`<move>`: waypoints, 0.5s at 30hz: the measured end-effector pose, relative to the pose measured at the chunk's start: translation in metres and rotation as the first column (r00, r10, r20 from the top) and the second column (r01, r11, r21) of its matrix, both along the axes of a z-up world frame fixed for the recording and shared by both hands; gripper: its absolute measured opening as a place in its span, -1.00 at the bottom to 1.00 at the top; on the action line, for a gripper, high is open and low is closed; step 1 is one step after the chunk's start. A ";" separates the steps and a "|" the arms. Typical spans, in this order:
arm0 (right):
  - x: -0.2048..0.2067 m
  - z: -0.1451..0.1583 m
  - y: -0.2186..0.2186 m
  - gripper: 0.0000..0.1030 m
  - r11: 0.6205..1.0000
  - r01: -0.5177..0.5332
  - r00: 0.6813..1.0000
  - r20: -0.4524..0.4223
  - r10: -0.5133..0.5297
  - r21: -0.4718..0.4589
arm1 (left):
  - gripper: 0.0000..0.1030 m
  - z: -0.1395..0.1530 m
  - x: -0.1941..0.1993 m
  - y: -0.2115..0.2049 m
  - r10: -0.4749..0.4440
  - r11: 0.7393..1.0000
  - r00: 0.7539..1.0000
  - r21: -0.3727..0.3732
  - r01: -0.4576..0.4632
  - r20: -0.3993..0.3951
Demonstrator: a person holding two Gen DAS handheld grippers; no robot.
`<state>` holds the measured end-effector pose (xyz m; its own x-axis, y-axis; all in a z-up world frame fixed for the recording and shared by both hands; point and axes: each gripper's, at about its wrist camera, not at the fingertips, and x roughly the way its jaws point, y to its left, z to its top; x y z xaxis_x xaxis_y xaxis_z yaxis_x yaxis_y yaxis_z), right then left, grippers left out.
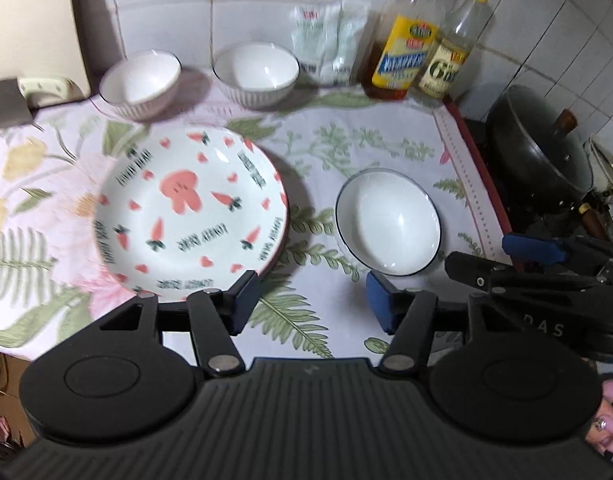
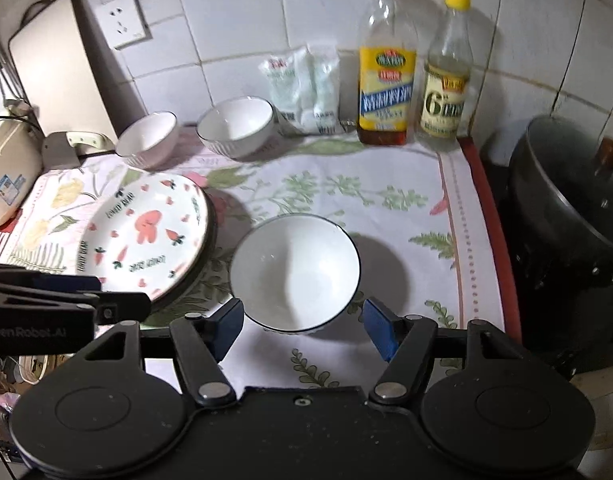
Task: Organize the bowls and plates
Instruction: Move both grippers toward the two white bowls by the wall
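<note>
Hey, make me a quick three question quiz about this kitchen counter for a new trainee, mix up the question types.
1. How many bowls are on the cloth?
2. True or false: the right tongs are gripping the near bowl.
3. Which bottle stands nearer the black pot: A, the orange-capped bottle, or B, the yellow-capped bottle?

Key: 1. Three: the near bowl and two at the back. 2. False; they are open. 3. B.

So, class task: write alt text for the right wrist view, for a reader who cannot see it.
An open right gripper hangs above a white bowl on a floral tablecloth. A carrot-patterned plate lies to its left, with two more bowls, two bottles and a lidded black pot nearby.
</note>
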<state>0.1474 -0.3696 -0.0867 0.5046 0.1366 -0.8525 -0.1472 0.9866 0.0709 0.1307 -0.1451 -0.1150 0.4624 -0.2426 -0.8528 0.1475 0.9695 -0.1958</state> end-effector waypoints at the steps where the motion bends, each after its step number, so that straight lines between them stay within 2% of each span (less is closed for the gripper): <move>1: -0.002 0.005 0.002 0.41 1.000 -0.004 1.000 0.006 0.004 -0.004 | 0.21 0.007 -0.002 0.003 0.001 1.000 1.000 0.000 -0.001 0.012; 2: -0.003 0.010 0.004 0.43 1.000 -0.010 1.000 0.011 0.010 -0.009 | 0.23 0.013 -0.005 0.006 0.000 1.000 1.000 0.001 0.000 0.025; 4: -0.006 0.020 0.009 0.65 1.000 -0.024 1.000 0.018 0.024 -0.010 | 0.26 0.025 -0.009 0.011 -0.002 1.000 0.999 0.011 0.001 0.049; 5: -0.008 0.023 0.011 0.68 0.999 -0.033 0.999 0.015 0.033 0.000 | 0.29 0.030 -0.011 0.014 -0.002 1.000 0.998 0.018 0.001 0.065; 8: -0.009 0.032 0.016 0.68 0.999 -0.045 0.999 0.007 0.045 0.016 | 0.33 0.041 -0.015 0.021 -0.004 0.999 0.995 0.043 0.000 0.097; 15: -0.009 0.055 0.037 0.70 0.995 -0.097 0.994 0.043 0.098 -0.015 | 0.48 0.055 -0.012 0.037 0.008 0.999 0.992 0.052 -0.014 0.122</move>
